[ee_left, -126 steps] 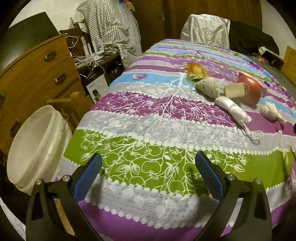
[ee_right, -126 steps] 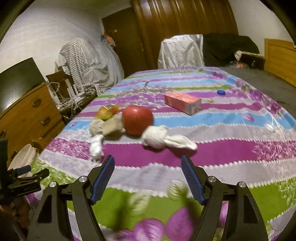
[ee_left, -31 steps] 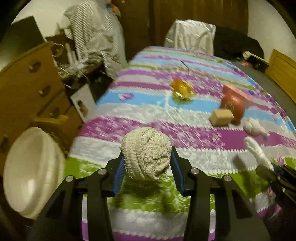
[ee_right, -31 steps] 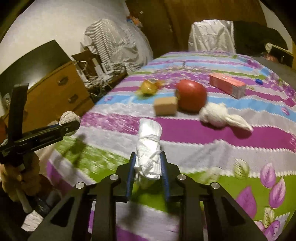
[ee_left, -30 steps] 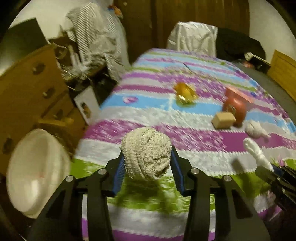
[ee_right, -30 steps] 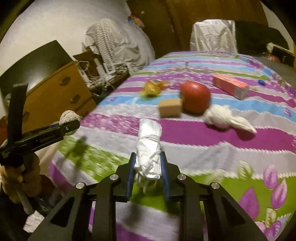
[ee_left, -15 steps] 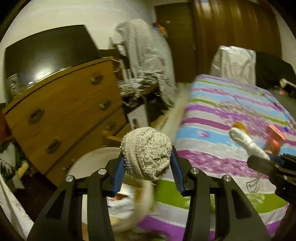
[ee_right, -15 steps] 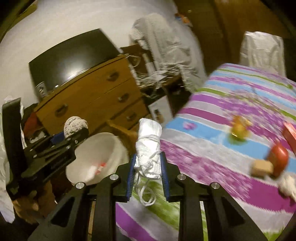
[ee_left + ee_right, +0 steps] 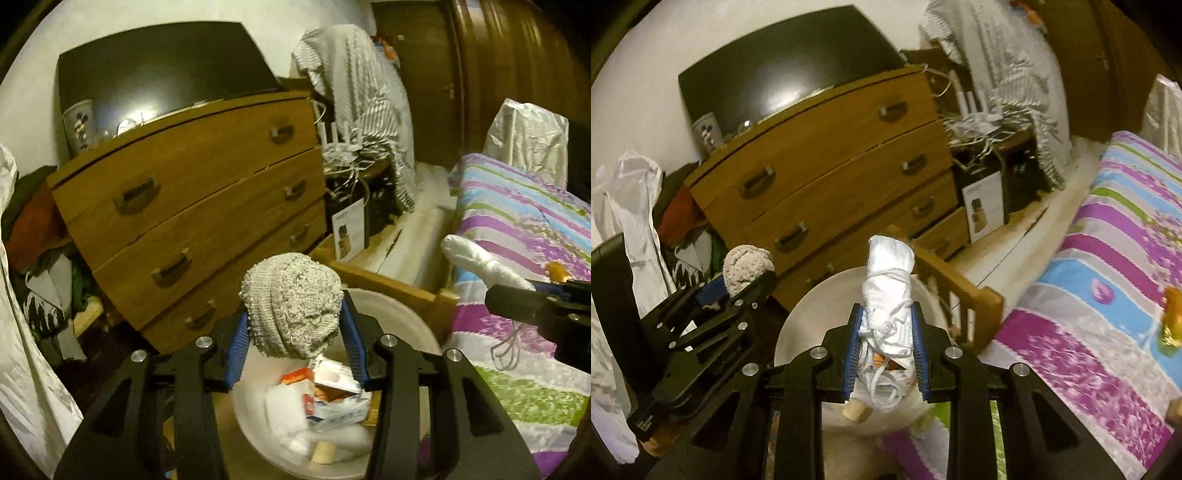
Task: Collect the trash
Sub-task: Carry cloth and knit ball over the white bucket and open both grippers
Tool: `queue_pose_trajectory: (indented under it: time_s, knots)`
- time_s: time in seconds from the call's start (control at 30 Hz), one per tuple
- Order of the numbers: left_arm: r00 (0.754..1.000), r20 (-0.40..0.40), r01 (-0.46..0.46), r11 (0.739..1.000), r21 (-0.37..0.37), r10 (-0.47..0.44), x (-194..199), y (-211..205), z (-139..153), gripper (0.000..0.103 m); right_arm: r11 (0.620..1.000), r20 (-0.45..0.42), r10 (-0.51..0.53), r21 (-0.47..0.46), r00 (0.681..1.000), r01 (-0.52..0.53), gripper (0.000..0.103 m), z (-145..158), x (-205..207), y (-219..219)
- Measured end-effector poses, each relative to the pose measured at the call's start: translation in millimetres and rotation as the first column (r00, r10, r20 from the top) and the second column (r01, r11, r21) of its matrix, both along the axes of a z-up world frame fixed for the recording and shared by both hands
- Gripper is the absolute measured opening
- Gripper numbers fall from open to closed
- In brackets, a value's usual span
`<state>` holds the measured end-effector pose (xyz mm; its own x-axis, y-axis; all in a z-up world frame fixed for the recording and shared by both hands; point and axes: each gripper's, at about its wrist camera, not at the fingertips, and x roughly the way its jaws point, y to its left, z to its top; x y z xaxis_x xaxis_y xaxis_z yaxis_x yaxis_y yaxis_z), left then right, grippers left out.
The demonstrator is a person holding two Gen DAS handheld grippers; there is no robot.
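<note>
While both grippers hung above the white bin (image 9: pixel 413 325), each one carried a piece of trash. The left gripper (image 9: pixel 293 334) was pinching a grey knitted ball (image 9: pixel 291 306) between its blue pads (image 9: pixel 236 341), the ball bulging up and forward past the fingertips. Directly below and beyond it lay the bin's open mouth, with crumpled wrappers and paper (image 9: pixel 325 398) already lying inside. In the right wrist view the same gripper (image 9: pixel 738 286) showed at the left, tilted downward, with the knitted ball (image 9: pixel 746 267) at its tip, just left of the bin's rim (image 9: pixel 798 314).

The right gripper (image 9: pixel 886 343) was clamped on a white cloth bundle (image 9: pixel 888 284) tied with white string, whose loose loops dangled down between the pads (image 9: pixel 851 354). That bundle stood nearly upright, its top reaching well past the fingertips, and it was over the bin. From the left wrist view the right gripper (image 9: pixel 517 299) came in from the right edge, its white bundle (image 9: pixel 480 262) pointing left toward the bin.

Both grippers pointed down at a slant. A wooden chest of drawers (image 9: pixel 207 206) stood behind the bin, and the bed (image 9: pixel 1108 288) with its striped floral cover lay just to the right.
</note>
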<state>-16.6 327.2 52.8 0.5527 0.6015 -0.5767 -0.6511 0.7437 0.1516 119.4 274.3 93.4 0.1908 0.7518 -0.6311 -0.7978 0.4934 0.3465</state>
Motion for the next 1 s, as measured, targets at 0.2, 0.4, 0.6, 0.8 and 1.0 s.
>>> queue_pose_trajectory:
  time_s: [0.2, 0.4, 0.6, 0.8, 1.0]
  knots:
    - [0.999, -0.037, -0.023, 0.999, -0.033, 0.022, -1.5, 22.8, -21.7, 0.043, 0.998, -0.020, 0.036, -0.047, 0.999, -0.037, 0.027, -20.3, -4.1, 43.8]
    - [0.998, -0.067, -0.023, 0.998, -0.054, 0.020, -0.8, 34.4, -39.4, 0.043, 0.995, -0.030, 0.053, -0.085, 0.998, -0.055, 0.027, -36.4, -4.4, 61.8]
    - [0.997, -0.078, -0.026, 0.997, -0.076, 0.020, -1.7, 45.3, -48.6, 0.043, 0.993, -0.028, 0.060, -0.103, 0.998, -0.062, 0.027, -43.4, -4.7, 72.4]
    - [0.997, -0.082, -0.020, 0.995, -0.094, 0.012, -2.2, 51.4, -52.5, 0.044, 0.992, -0.023, 0.066, -0.106, 0.998, -0.068, 0.027, -45.3, -3.3, 72.7]
    - [0.997, -0.081, -0.007, 0.994, -0.113, -0.002, -1.9, 56.2, -55.3, 0.044, 0.992, -0.020, 0.070, -0.107, 0.997, -0.072, 0.027, -45.0, -2.0, 75.6]
